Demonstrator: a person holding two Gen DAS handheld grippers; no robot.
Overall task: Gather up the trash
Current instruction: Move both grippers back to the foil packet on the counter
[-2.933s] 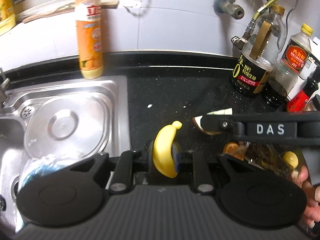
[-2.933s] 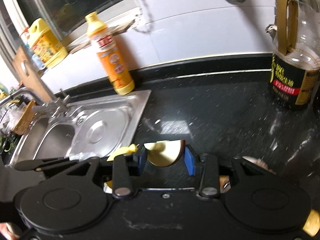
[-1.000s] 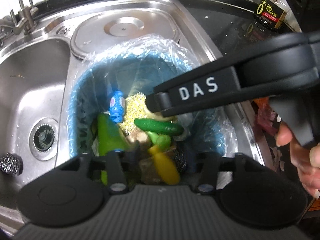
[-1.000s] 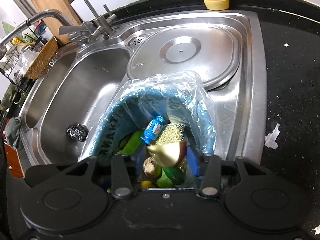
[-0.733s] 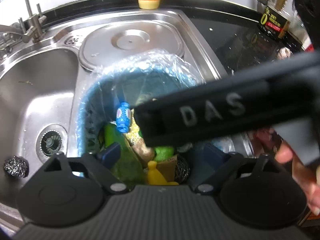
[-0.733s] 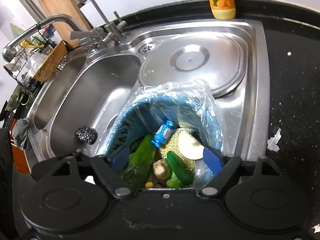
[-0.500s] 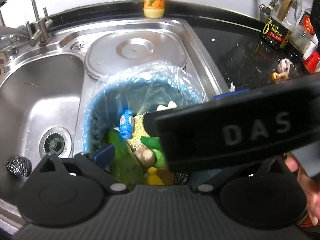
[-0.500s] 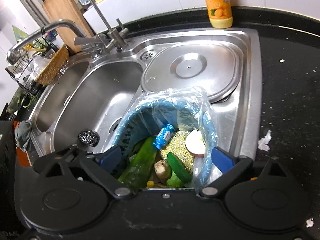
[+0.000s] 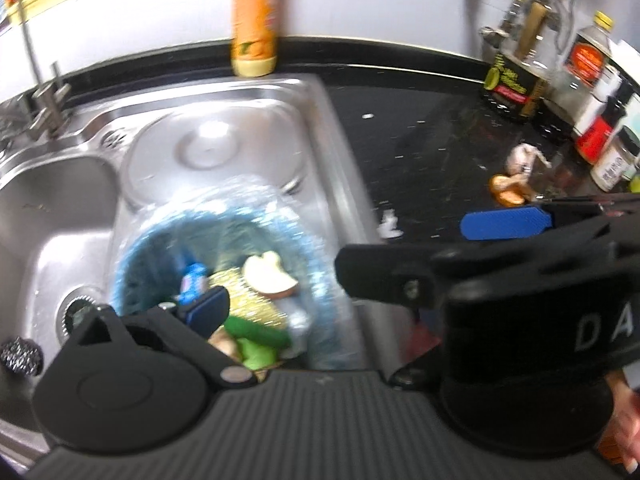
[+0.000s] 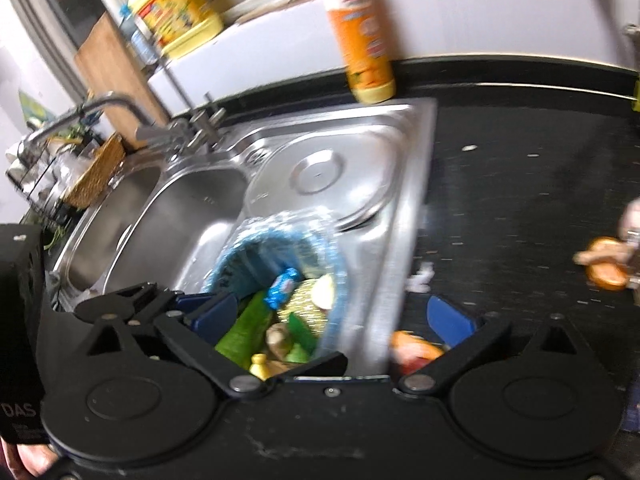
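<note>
White tiled wall [image 9: 360,8], black counter [image 10: 520,184], steel sink [image 9: 60,208].

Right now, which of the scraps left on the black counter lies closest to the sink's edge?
The small white crumpled paper scrap, just beside the steel sink rim; the orange peel pieces lie farther right, near the bottles.

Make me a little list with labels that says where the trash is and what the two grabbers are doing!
bin: blue basket lined with clear plastic, sitting in the steel sink
in the bin: apple slice, banana, blue wrapper, green scraps
left gripper: open, empty, jaws just opened
right gripper: open, empty, jaws just opened
trash left on counter: orange peel, white paper scrap
behind sink: orange bottle
</note>
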